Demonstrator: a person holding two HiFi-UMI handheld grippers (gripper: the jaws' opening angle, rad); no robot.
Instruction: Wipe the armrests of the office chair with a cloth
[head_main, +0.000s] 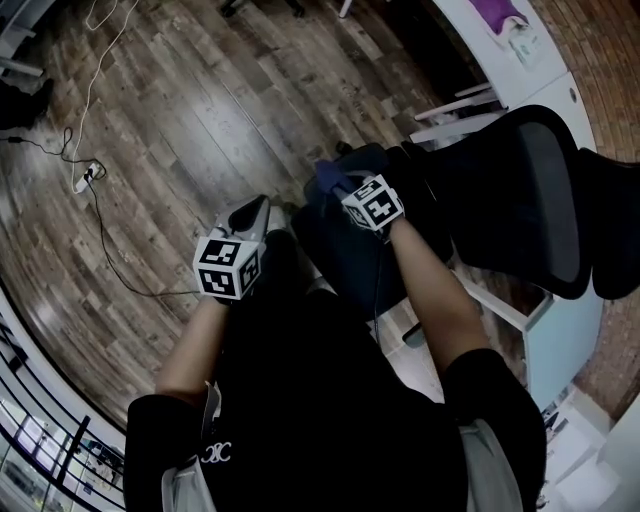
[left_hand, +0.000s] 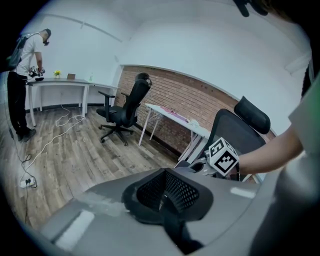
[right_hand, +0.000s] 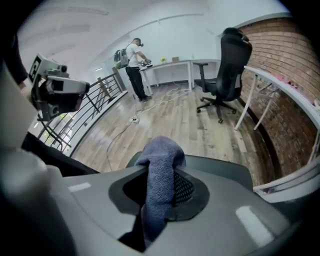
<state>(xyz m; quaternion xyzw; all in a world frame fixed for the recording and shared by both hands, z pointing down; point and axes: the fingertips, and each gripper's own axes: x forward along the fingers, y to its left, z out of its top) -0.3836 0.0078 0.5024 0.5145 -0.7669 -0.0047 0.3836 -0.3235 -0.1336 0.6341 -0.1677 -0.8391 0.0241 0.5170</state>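
Note:
The office chair stands at the right, with its black mesh back, its dark seat and pale bars on either side. It also shows past the marker cube in the left gripper view. My right gripper hovers over the seat's far edge, shut on a blue-grey cloth. The cloth hangs folded over the closed jaws of that gripper. My left gripper is left of the seat, above the floor. Its jaws are shut with nothing in them.
A second black office chair stands by a white desk along the brick wall. Cables and a power strip lie on the wood floor. Another person works at a far table. A black railing borders the left.

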